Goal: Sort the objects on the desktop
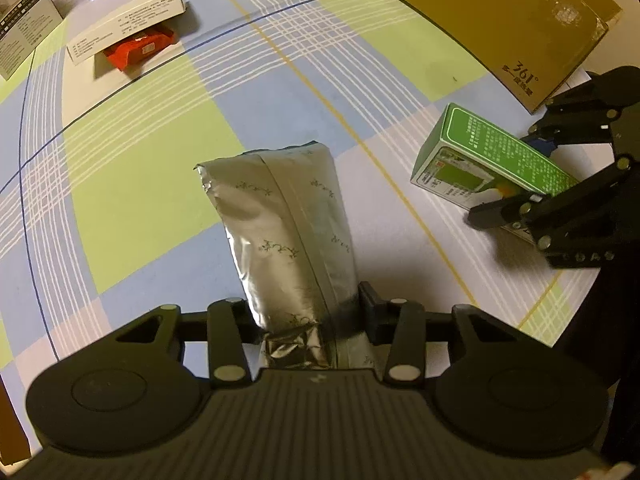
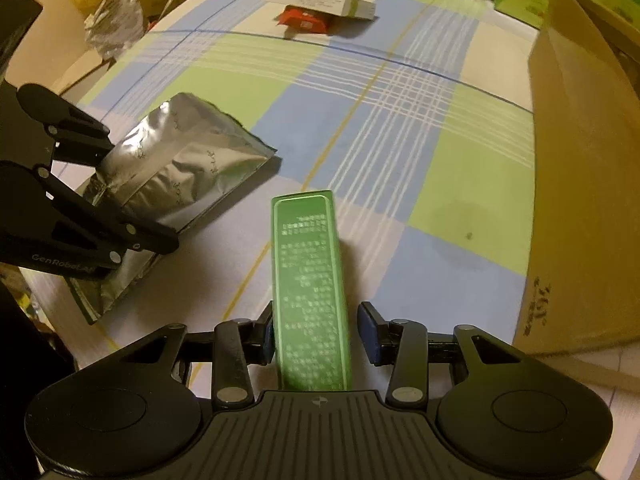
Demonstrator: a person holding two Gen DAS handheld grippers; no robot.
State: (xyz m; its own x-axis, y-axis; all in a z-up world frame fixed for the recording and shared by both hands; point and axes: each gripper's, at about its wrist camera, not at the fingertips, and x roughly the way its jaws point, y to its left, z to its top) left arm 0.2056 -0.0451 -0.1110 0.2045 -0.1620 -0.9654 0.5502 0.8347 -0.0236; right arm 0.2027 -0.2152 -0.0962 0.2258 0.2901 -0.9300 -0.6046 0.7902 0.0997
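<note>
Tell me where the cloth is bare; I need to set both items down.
Free: the wide checked stretch between the silver foil pouch, the red packet and the cardboard box. Crowded: the far edge around the white carton.

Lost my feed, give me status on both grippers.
Left gripper shut on silver pouch. Right gripper straddling green box, one pad apart. Cardboard box close right.

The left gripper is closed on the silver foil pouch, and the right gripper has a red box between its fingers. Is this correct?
Not quite: the box between the right gripper's fingers is green, as the right wrist view shows. The left gripper is indeed closed on the silver foil pouch.
</note>
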